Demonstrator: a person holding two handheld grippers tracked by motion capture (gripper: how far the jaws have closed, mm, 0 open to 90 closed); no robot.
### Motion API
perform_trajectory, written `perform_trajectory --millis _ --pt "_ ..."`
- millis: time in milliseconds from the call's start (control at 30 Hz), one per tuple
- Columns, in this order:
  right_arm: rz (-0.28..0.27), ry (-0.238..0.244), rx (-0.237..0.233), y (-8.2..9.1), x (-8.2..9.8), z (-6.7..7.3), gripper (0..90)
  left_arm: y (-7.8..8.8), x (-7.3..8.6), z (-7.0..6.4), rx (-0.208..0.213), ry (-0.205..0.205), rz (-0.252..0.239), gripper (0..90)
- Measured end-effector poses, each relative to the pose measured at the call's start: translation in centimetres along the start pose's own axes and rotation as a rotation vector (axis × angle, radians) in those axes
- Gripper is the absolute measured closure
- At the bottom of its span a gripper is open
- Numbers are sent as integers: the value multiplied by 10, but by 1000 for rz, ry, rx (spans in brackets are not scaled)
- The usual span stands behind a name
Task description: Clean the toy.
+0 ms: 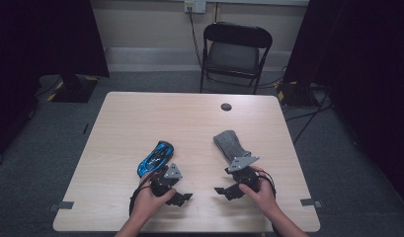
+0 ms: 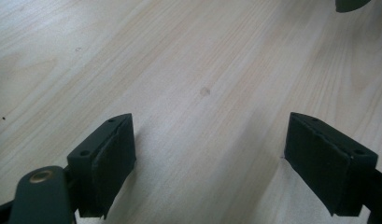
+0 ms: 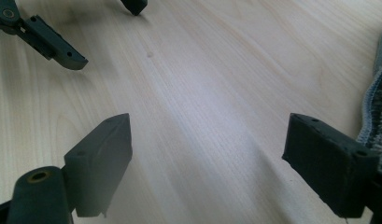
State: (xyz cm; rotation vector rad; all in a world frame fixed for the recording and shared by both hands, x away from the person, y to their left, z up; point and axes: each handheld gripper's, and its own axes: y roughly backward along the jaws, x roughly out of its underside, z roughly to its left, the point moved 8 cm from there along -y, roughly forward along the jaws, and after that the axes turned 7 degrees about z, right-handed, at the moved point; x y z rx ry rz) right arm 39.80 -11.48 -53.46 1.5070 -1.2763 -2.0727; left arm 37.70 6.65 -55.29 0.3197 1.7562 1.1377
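A glossy blue toy car lies slantwise on the pale wooden table, just behind my left gripper. A grey sock lies right of centre, its near end under my right gripper's grey plate. My right gripper faces the left one across a small gap near the front edge. In the left gripper view, my left gripper stands open over bare wood. My right gripper is open too, with the sock beside its right jaw and the left gripper's black jaws farther off.
A black folding chair stands beyond the table's far edge. A dark round grommet sits near the far middle of the table. Grey tape tabs mark the front corners. Dark curtains and cables flank the table on the floor.
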Motion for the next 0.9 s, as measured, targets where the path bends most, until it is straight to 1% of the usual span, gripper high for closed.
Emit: perform_trajectory --millis 67,100,133,200,233,267,367,433,467,533,600,667,767,867,900 --pt "1 7 -9 -1 1 3 146 -1 0 -2 -9 -19 4 157" --pt "3 15 -15 -2 2 4 145 -1 0 -3 -10 -15 0 157" --pt "6 21 -17 -3 3 5 145 -1 1 -3 -17 -29 10 157" --pt "8 26 -14 -5 5 7 145 -2 1 -4 -33 -49 7 155" --pt "12 28 -14 -6 6 8 146 -3 1 -5 -33 -56 3 148" --pt "17 28 -15 -8 8 9 146 -3 2 -5 -33 -54 1 139" --pt "39 48 -9 -12 12 12 146 -3 2 -5 -31 -61 -15 136" --pt "58 67 -4 -15 15 14 140 -5 3 -5 -27 -67 -44 110" --pt "61 88 5 -16 16 15 131 -6 4 -5 -24 -70 -58 95" --pt "63 98 4 -16 16 17 127 -6 4 -6 -20 -75 -57 72" --pt "45 99 -1 -18 16 17 108 -6 3 -6 -20 -75 -58 69" --pt "4 94 -1 -20 17 16 65 -6 4 -6 -21 -80 -52 61" --pt "0 94 -3 -20 18 17 64 -7 4 -7 -17 -71 -55 53" --pt "0 93 -3 -20 18 17 64 -7 3 -7 -19 -71 -56 51" --pt "0 94 -3 -20 18 17 64 -7 4 -7 -21 -78 -50 49"
